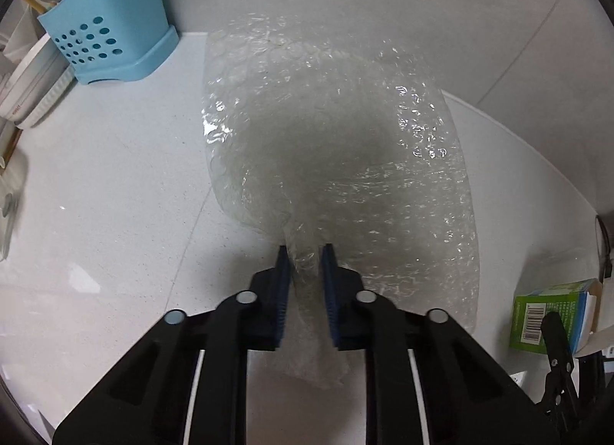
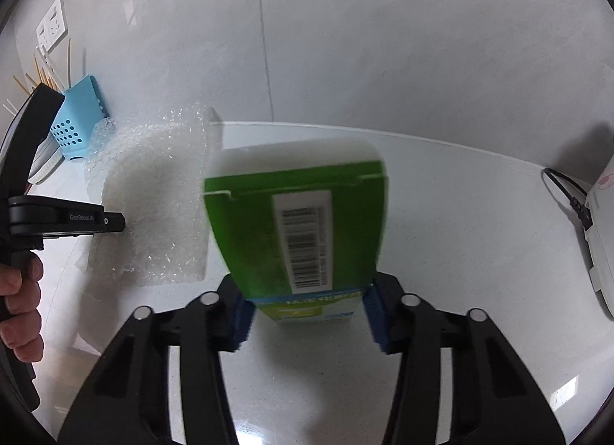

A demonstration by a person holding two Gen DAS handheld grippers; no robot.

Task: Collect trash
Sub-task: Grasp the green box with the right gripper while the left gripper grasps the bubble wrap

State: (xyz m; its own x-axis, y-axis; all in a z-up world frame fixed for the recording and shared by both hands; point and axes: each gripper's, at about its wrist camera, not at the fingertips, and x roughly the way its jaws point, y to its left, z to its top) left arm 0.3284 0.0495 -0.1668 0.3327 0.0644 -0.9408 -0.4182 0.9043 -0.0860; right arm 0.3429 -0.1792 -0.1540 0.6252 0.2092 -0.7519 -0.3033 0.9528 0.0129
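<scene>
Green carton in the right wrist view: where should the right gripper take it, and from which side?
Grip the green carton at its near end, across its narrow width, coming from the near side along its length. It lies lengthwise pointing away, and the right gripper already brackets that end, pads on both side edges.

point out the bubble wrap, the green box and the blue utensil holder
bubble wrap [image 1: 337,145]: left wrist view, middle of the sheet
green box [image 2: 245,230]: right wrist view, green face left of the barcode label
blue utensil holder [image 1: 115,11]: left wrist view, front wall above the holes
</scene>
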